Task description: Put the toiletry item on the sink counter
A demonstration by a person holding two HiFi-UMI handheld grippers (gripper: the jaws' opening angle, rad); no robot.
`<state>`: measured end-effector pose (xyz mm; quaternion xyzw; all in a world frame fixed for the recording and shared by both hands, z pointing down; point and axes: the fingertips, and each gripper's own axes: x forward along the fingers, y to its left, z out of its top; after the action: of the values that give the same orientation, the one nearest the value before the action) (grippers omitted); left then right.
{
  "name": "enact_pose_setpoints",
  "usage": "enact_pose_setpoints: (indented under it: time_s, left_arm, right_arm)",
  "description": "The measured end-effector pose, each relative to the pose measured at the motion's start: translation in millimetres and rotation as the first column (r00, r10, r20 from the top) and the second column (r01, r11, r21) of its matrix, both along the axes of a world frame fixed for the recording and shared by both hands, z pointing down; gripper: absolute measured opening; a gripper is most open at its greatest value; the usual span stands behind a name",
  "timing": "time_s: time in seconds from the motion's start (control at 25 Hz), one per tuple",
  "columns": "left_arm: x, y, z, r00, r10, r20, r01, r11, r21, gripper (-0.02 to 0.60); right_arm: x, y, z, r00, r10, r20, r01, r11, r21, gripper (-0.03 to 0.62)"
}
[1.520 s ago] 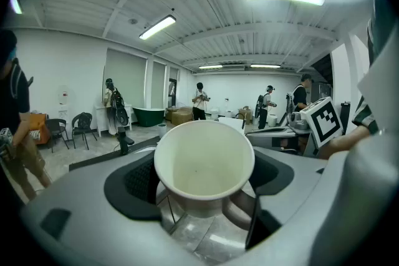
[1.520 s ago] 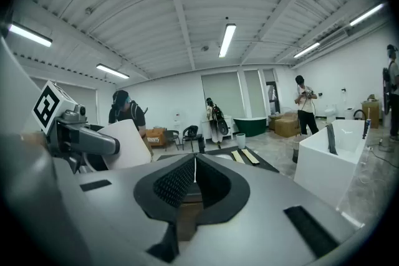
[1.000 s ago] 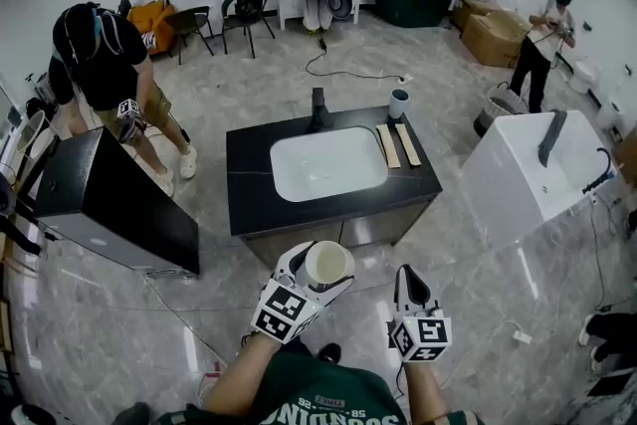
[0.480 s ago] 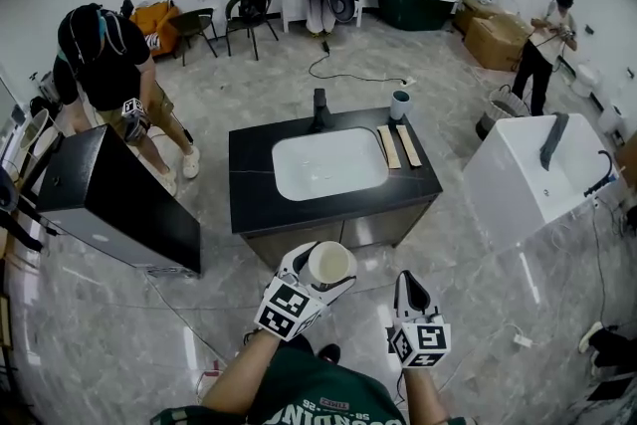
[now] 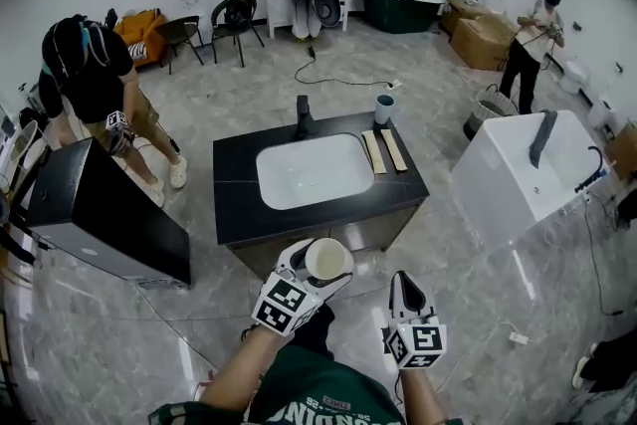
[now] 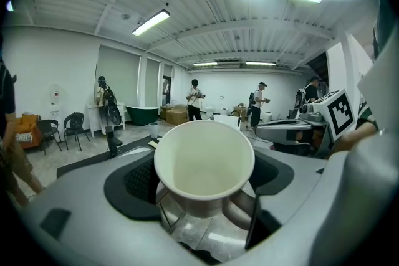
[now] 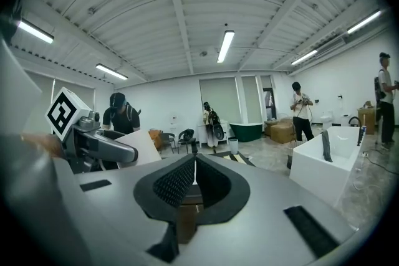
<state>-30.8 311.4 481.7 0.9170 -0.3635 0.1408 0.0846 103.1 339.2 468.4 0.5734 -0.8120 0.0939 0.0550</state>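
Observation:
My left gripper (image 5: pixel 320 266) is shut on a cream cup (image 5: pixel 327 261), held upright just short of the near edge of the black sink counter (image 5: pixel 239 214). The left gripper view looks into the empty cup (image 6: pixel 204 160) squeezed between the black pads. My right gripper (image 5: pixel 406 291) hangs to the right of it, shut with nothing held; its pads (image 7: pixel 177 182) meet in the right gripper view. The counter has a white basin (image 5: pixel 314 170), a black tap (image 5: pixel 302 116), a grey cup (image 5: pixel 384 107) and two wooden strips (image 5: pixel 383 151).
A black cabinet (image 5: pixel 105 219) stands at the left with a person (image 5: pixel 95 80) behind it. A white washstand (image 5: pixel 523 174) stands at the right. Another person (image 5: pixel 528 40) stands far right by boxes. Chairs (image 5: pixel 234 20) and a dark bathtub (image 5: pixel 403 5) line the back wall.
The sink counter has come nearer in the head view. Both grippers keep their hold and their place relative to each other.

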Motion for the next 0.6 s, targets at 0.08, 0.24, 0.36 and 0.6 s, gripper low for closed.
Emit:
enact_pose_setpoints:
  time_s: [0.08,0.24,0.36,0.6]
  left_arm:
    - [5.7,-16.0,0.5,1.000,0.008,0.000,-0.008,1.000,0.001,0.428]
    - [18.5,-54.0,3.2,1.000,0.025,-0.012,-0.025,1.000,0.008,0.428]
    - [29.0,-90.3,10.0,0.999,0.041,-0.009,-0.041,0.999,0.004,0.428]
    - [38.4,-172.5,12.9,0.999,0.037,-0.017,-0.038,0.999,-0.010,0.428]
  right_arm:
    - [3.8,-10.2,-0.7,1.000,0.003,-0.007,-0.003,1.000,0.005,0.043]
    - [13.9,-41.0,3.4,1.000,0.017,-0.017,-0.016,1.000,0.012,0.043]
    - [19.2,-79.3,7.8,1.000,0.024,-0.013,-0.024,1.000,0.008,0.043]
    - [19.4,-166.4,8.9,1.000,-0.002,-0.011,0.002,1.000,-0.003,0.043]
